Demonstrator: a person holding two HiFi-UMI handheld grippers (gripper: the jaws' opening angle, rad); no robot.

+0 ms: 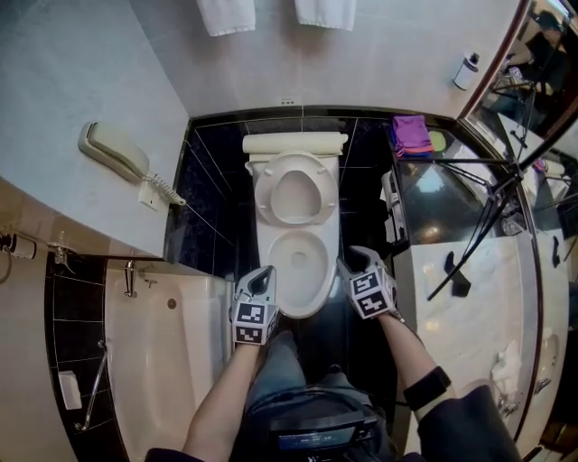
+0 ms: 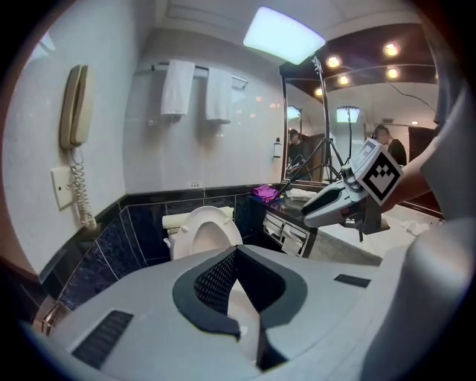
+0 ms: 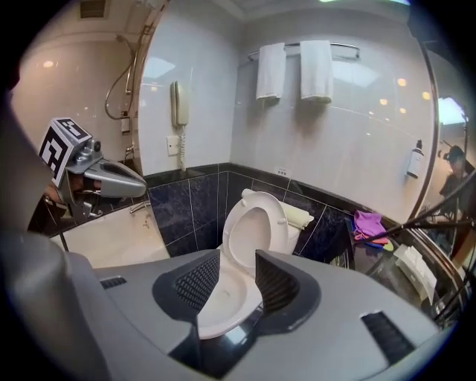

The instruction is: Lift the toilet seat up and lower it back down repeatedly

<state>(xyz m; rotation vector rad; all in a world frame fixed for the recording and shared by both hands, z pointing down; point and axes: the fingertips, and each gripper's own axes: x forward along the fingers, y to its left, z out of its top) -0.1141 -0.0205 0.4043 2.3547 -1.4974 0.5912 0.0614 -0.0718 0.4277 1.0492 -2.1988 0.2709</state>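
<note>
A cream corded wall telephone (image 1: pixel 113 151) hangs on the pale tiled wall at far left, its coiled cord trailing towards a wall plate. Below it lies a white bathtub (image 1: pixel 163 361) with a chrome tap at its edge. Two white towels (image 1: pixel 226 13) hang at the top of the head view.

The left gripper (image 1: pixel 265 276) hovers just beside the left rim of the white ceramic toilet bowl (image 1: pixel 302 309), apart from it. Its own view shows the pad tips drawn together with nothing between them. It carries a cube with black-and-white square markers (image 1: pixel 254 323); these are patterns, not words.

The white oval toilet seat (image 1: pixel 263 191) stands raised, leaning back against the cistern, so the bowl lies uncovered in front of it. A cream roll (image 1: pixel 293 143) lies across the cistern top behind the seat.

The right gripper (image 1: pixel 348 263) hangs near the bowl's right rim without touching it. Its jaws stand well apart and grip nothing; the bowl's front shows through the gap beyond them. Its marker cube (image 1: pixel 371 296) faces upward.

Further right, a folded purple cloth (image 1: pixel 411 133) rests on the dark vanity counter (image 1: pixel 424 194). A small white bottle with a dark cap (image 1: pixel 466 70) stands against the wall beside the mirror; its label is too small to read. A black tripod (image 1: pixel 492 207) leans over the counter.
</note>
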